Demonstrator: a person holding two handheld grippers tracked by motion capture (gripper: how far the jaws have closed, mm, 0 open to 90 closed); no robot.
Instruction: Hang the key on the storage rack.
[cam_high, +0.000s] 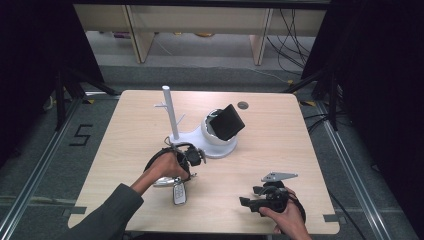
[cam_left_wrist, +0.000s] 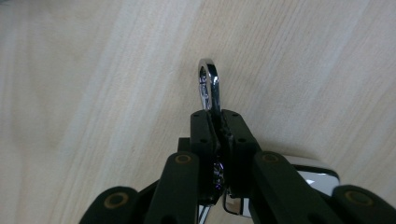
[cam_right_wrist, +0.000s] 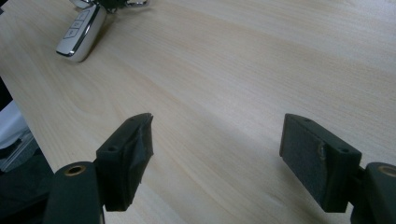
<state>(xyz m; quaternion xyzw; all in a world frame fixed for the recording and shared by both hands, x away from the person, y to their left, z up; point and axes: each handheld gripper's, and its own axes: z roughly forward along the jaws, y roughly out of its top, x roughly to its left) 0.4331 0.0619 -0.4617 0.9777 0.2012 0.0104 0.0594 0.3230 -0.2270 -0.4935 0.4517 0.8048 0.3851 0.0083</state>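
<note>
Key fob (cam_high: 179, 193) with a chrome clip (cam_left_wrist: 208, 84), lying on the wooden table (cam_high: 280, 150) near its front edge, left of centre. The left gripper (cam_high: 186, 159) has its jaws closed tight on the clip, whose rounded loop stands out beyond the jaw tips along the gripper's own line; the fob body trails below and nearer the person. A white stand (cam_high: 172, 117) with small side pegs rises just beyond this gripper, toward the far side, so the clip's loop lies near the pegs and the left hand (cam_high: 165, 167) is by far the closer one. The right gripper (cam_high: 260, 197) rests low at the near right, jaws wide apart and holding nothing, well away from the fob (cam_right_wrist: 79, 32). Hidden: the link between clip and fob, covered by the jaws; the pegs' exact shape is too small to make out.
</note>
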